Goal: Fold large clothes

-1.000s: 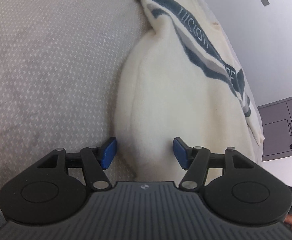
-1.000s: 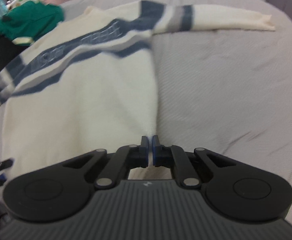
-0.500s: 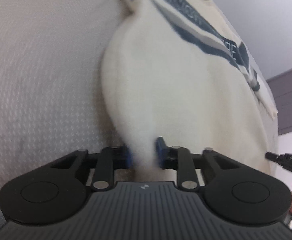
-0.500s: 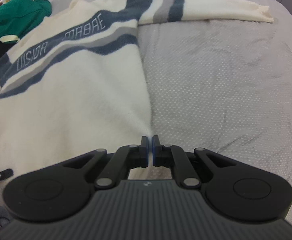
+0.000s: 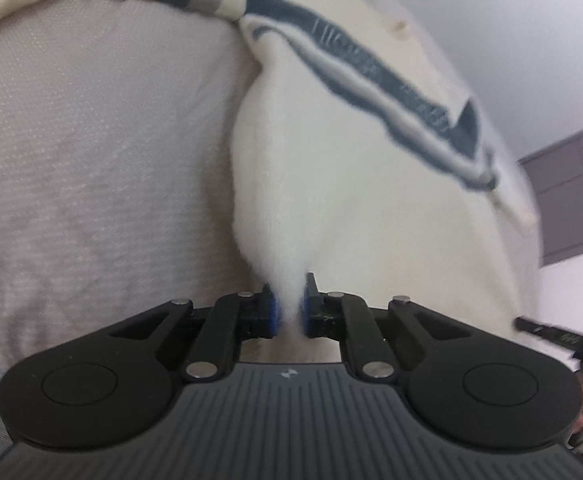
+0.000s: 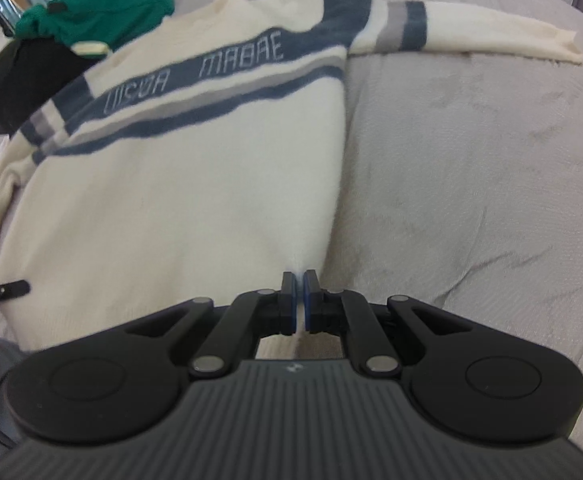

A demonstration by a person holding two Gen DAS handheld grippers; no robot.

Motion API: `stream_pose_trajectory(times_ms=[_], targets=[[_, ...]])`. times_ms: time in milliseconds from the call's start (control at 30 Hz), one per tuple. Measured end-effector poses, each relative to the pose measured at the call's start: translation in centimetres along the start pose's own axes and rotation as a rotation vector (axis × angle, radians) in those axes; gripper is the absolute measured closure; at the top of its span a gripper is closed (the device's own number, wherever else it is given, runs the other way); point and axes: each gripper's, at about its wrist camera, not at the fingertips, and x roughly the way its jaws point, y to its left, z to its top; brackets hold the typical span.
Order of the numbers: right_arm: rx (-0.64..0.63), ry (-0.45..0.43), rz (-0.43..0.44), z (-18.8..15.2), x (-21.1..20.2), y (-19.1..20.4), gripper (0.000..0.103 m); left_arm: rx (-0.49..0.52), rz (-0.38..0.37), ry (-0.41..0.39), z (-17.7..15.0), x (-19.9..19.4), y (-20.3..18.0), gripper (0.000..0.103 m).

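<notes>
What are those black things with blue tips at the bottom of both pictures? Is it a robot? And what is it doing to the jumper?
No robot: a person holds one grabbing tool in each hand, and each tool carries a camera looking along its two fingers. One picture comes from the left gripper, the other from the right gripper. A cream sweater with blue stripes lies spread on a grey bed. Each gripper has pinched shut on a bottom corner of it, ready for folding. Green and black clothes sit beyond.
</notes>
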Motion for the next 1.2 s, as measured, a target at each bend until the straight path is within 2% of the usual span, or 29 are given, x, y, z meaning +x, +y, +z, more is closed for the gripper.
stream_pose_trajectory(times_ms=[67, 167, 300, 333, 400, 467, 500, 533, 567, 600, 667, 800, 933, 1200], targets=[[0.007, 0.03, -0.013, -0.2, 1.2, -0.2, 0.097, 0.028, 0.04, 0.024, -0.2, 1.1, 0.2, 0.09], [0.072, 0.049, -0.013, -0.3, 2.1, -1.1, 0.097, 0.088, 0.087, 0.011, -0.3, 2.1, 0.0, 0.089], [0.08, 0.027, -0.004, -0.7, 1.6, -1.1, 0.095, 0.113, 0.092, -0.008, -0.4, 1.9, -0.8, 0.086], [0.086, 0.028, -0.003, -0.7, 1.5, -1.1, 0.094, 0.113, 0.094, -0.011, -0.4, 1.7, -0.6, 0.083], [0.11, 0.025, -0.006, -0.9, 1.4, -1.2, 0.094, 0.11, 0.097, -0.018, -0.4, 1.4, -0.8, 0.059], [0.149, 0.043, 0.01, -0.9, 1.5, -1.4, 0.093, 0.121, 0.08, -0.035, -1.1, 0.8, -0.7, 0.045], [0.159, 0.048, 0.011, -1.0, 1.5, -1.4, 0.086, 0.131, 0.088, -0.053, -1.2, 0.4, -1.0, 0.043], [0.163, 0.044, 0.011, -1.0, 1.4, -1.2, 0.07, 0.143, 0.089, -0.067, -1.3, 0.0, -1.3, 0.043], [0.159, 0.031, 0.013, -1.0, 1.1, -1.0, 0.06, 0.155, 0.089, -0.085, -1.4, -0.5, -1.7, 0.042], [0.145, 0.01, 0.01, -1.0, 0.8, -0.7, 0.047, 0.165, 0.091, -0.103, -1.5, -0.9, -2.3, 0.042], [0.096, -0.036, -0.004, -0.6, -0.1, 0.3, 0.048, 0.186, 0.094, -0.143, -1.5, -1.8, -3.2, 0.041], [0.037, -0.127, 0.021, 0.5, -1.8, 2.0, 0.048, 0.249, 0.097, -0.26, -1.3, -4.2, -5.3, 0.041], [-0.058, -0.253, 0.037, 1.2, -3.4, 4.6, 0.048, 0.299, 0.081, -0.353, -0.8, -5.8, -7.9, 0.041], [-0.166, -0.486, 0.11, 0.7, -4.3, 8.4, 0.048, 0.396, 0.057, -0.52, -0.9, -6.8, -12.6, 0.041]])
